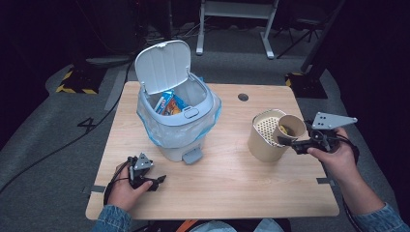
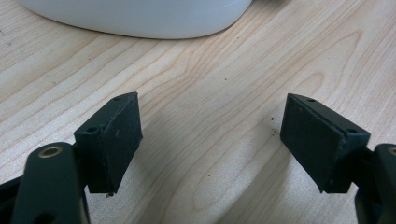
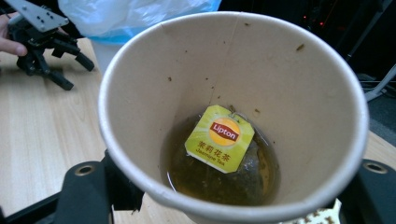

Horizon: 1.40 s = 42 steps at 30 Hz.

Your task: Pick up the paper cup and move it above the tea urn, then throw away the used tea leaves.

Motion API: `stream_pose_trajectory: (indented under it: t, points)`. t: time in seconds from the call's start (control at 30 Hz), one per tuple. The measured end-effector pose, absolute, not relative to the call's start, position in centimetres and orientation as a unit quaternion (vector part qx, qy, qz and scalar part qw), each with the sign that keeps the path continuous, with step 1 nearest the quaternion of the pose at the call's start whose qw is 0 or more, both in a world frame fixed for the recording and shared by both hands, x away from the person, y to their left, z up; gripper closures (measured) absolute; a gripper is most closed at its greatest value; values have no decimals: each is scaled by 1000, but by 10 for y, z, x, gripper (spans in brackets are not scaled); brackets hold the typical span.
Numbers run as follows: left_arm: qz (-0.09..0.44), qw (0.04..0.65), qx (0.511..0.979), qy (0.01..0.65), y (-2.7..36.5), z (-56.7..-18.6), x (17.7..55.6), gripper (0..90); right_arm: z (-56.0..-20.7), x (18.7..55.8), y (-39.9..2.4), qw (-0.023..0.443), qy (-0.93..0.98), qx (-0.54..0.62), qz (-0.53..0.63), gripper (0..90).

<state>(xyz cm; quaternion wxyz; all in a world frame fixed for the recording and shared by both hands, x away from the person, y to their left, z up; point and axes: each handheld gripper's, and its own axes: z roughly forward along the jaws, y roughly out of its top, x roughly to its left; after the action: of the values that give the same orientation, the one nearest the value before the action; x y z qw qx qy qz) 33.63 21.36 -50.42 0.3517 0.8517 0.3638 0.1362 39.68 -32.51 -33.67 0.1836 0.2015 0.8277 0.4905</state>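
My right gripper (image 1: 291, 139) is shut on a tan paper cup (image 1: 290, 127), which it holds tilted over the right rim of a tan cylinder with a perforated strainer top (image 1: 263, 140). In the right gripper view the cup (image 3: 289, 79) holds a little brown tea and a tea bag with a yellow Lipton tag (image 3: 220, 138). My left gripper (image 1: 157, 182) rests low on the table at the front left, jaws wide open and empty (image 2: 210, 140), near the base of a white pedal bin (image 1: 180, 123).
The bin's lid (image 1: 163, 65) stands open, a blue-tinted bag lines it, and snack packets (image 1: 169, 103) lie inside. Its pedal (image 1: 192, 155) faces the front. A cable hole (image 1: 243, 96) marks the wooden table (image 1: 232, 183). Desk legs (image 1: 268, 38) stand beyond.
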Motion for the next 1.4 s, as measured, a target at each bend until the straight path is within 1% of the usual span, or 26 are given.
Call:
stream_pose_trajectory:
  t: [0.47,1.0,1.23,1.33,1.4]
  points:
    - [136,352,852,364,214,-504,336,208,-324,439,-332,202,824,224,479,315]
    - [137,353,851,365,214,-504,337,208,-335,476,-338,219,824,250,460,314]
    - [137,353,851,365,214,-504,337,208,-341,482,-344,254,826,234,445,315]
    - [137,353,850,365,214,-504,337,208,-343,482,-345,284,833,205,429,317]
    - [137,352,851,365,214,-504,337,208,-344,481,-345,313,836,175,415,319]
